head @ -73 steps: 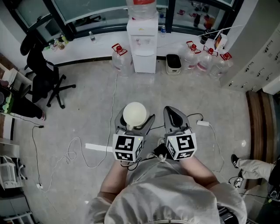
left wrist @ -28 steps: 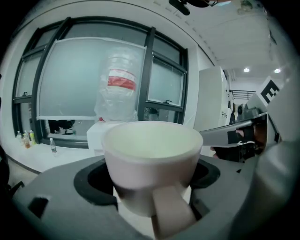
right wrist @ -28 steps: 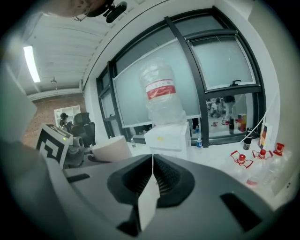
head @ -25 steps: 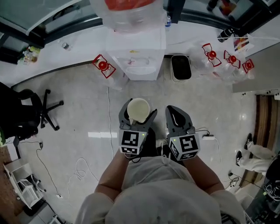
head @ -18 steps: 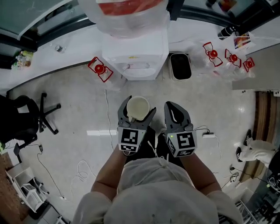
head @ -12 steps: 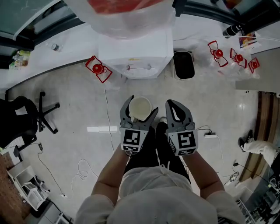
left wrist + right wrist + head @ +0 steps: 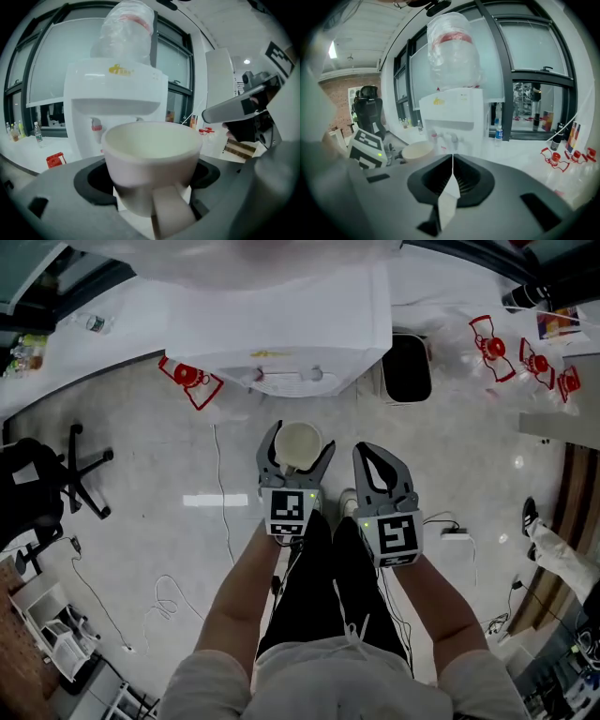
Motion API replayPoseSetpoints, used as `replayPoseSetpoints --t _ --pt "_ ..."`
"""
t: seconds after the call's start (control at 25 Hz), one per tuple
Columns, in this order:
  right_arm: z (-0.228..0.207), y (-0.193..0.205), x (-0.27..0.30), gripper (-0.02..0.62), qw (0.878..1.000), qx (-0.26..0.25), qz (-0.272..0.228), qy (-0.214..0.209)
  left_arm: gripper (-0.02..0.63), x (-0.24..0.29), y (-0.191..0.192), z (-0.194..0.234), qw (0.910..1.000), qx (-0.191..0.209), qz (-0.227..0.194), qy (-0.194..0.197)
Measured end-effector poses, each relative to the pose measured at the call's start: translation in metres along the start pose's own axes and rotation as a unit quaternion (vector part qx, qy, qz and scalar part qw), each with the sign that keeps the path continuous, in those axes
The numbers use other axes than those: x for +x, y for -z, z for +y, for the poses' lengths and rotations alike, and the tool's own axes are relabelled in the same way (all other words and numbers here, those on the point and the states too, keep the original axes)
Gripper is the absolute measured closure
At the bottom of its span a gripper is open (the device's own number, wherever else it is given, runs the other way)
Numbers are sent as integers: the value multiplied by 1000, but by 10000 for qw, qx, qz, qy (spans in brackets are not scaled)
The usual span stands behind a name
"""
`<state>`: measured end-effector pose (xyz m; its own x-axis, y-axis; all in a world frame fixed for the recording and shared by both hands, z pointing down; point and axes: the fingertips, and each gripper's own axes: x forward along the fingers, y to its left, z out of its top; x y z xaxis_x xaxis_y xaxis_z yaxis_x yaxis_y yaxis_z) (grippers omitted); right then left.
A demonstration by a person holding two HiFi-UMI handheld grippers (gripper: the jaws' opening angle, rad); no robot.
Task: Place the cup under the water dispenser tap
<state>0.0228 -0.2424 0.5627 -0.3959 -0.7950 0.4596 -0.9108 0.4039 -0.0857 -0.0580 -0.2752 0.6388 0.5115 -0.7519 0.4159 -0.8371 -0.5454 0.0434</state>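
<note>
A cream cup (image 7: 298,441) stands upright between the jaws of my left gripper (image 7: 299,435), which is shut on it, just in front of the white water dispenser (image 7: 281,324). In the left gripper view the cup (image 7: 151,152) fills the middle, and the dispenser's red tap (image 7: 96,126) is behind it to the left. Two taps (image 7: 286,376) show under the dispenser's front edge, still ahead of the cup. My right gripper (image 7: 366,451) is beside the left one, shut with nothing in it; its jaws meet at the centre (image 7: 452,161).
Empty water jugs with red handles lie left (image 7: 186,381) and right (image 7: 511,348) of the dispenser. A black bin (image 7: 408,367) stands at its right side. An office chair (image 7: 47,474) is at the left, cables (image 7: 169,596) run over the floor, and another person's shoe (image 7: 530,517) is at the right.
The person has walked up to the dispenser, which is now much nearer and larger. Both grippers stay level, the left one still holding the cup.
</note>
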Motion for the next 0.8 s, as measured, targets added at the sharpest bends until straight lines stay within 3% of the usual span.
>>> replayPoseSetpoints --t 0.4,0.6,0.8 --pt "-30 47 57 566 9998 -158 -84 36 153 86 58 38 9994 -125 29 -313" --pt "-42 52 73 566 9992 -44 -395 27 153 125 78 45 9992 99 91 -366" --pt "-46 76 80 566 9995 -142 -281 -1 153 144 93 47 9987 279 183 -389"
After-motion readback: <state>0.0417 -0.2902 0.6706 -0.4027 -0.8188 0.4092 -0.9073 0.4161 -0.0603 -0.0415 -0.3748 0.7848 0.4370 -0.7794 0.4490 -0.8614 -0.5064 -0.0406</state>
